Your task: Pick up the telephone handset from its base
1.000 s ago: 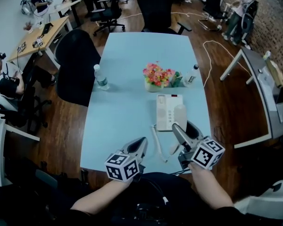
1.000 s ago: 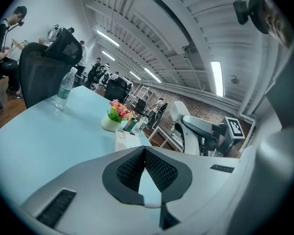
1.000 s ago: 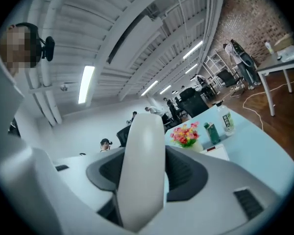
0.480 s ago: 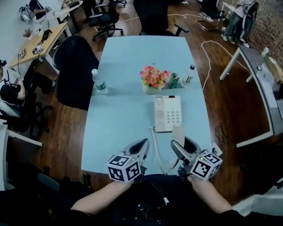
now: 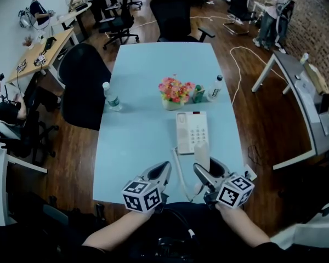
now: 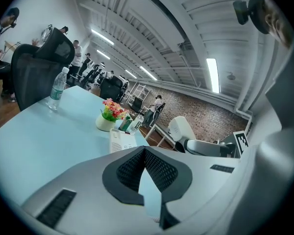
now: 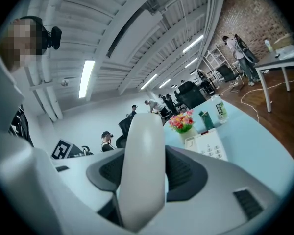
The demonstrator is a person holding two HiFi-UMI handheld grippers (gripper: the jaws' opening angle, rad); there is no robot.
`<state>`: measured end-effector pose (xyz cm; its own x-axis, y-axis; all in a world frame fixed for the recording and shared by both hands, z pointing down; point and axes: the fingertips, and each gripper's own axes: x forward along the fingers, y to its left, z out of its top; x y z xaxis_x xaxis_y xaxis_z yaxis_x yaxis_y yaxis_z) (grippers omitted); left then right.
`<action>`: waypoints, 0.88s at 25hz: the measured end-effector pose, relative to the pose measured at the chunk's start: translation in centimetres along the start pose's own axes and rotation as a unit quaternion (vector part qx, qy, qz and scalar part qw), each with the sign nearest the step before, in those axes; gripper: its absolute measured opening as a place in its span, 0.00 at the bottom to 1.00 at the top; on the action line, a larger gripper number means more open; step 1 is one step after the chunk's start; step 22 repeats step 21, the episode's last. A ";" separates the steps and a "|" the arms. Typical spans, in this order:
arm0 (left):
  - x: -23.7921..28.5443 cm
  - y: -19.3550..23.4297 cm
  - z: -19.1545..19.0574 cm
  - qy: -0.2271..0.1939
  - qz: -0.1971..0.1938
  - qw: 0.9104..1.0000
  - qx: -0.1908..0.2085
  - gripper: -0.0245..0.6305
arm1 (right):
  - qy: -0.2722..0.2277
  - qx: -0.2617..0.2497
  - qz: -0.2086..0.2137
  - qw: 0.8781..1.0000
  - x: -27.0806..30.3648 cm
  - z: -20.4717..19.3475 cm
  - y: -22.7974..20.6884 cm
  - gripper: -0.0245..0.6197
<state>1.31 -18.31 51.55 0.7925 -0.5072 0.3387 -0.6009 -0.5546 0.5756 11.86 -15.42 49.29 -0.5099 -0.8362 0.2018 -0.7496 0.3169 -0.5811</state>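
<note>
The white telephone base [image 5: 192,131] lies on the pale blue table [image 5: 137,141], keypad up, with its handset cradle bare. The white handset [image 5: 202,152] is off the base, just on the near side of it, and my right gripper [image 5: 206,166] is shut on it. In the right gripper view the handset [image 7: 144,165] stands upright between the black pads, with the base [image 7: 210,146] beyond it. A cord [image 5: 179,171] runs from the base toward the handset. My left gripper [image 5: 164,166] hovers left of the cord, jaws together and holding nothing; its pads [image 6: 130,168] meet at the tip.
A pot of flowers [image 5: 175,92], a green carton [image 5: 198,95] and a small bottle [image 5: 214,87] stand just behind the base. A water bottle [image 5: 111,97] is near the table's left edge. Black office chairs [image 5: 81,84] ring the table; people work at desks on the left.
The right gripper has drawn the handset off the base's right side and back toward me, a little lower. The left gripper has stayed put.
</note>
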 end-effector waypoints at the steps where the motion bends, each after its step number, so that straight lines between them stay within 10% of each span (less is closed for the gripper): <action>1: 0.0 0.2 -0.1 0.000 0.001 1.000 -0.006 0.02 | 0.002 -0.001 0.000 1.000 0.2 0.0 0.0 0.42; 22: 0.0 0.3 0.0 0.001 0.003 1.000 -0.003 0.02 | 0.005 -0.004 0.003 1.000 0.9 0.0 -0.1 0.42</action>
